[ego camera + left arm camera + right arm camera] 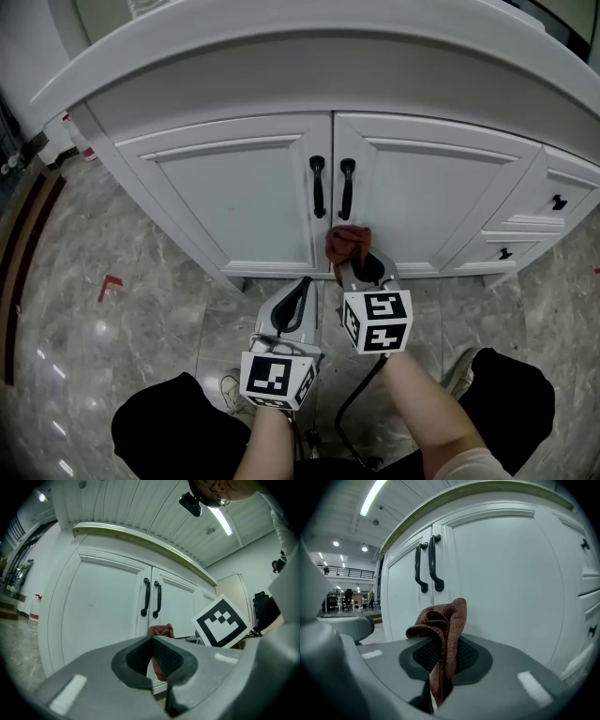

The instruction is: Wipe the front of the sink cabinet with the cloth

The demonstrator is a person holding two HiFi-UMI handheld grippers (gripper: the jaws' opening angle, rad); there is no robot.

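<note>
Right, nearest to me is my left gripper (152,641), low and a little behind the other one. Its jaws are closed tip to tip with nothing between them, so it sits idle. Just beside it on the right and further forward, my right gripper (440,649) has its jaws clamped on the cloth (443,619). The rust-red fabric is pinched in a vertical fold, with a crumpled bunch standing up above the pads and a tail hanging below.

The sink cabinet (234,202) lies straight ahead of the cloth. In the head view the bunch sits at the foot of the right door (427,187), close to the centre seam and below the two black handles (332,187). I cannot tell whether the fabric is pressing on the paint or just short of it. The right gripper is clearly the nearer tool, and its jaws point straight at the panel.

By my reckoning the wipe needs a small push forward for contact, then strokes up and across the door. Beyond and to the right are the small drawers (555,202).
</note>
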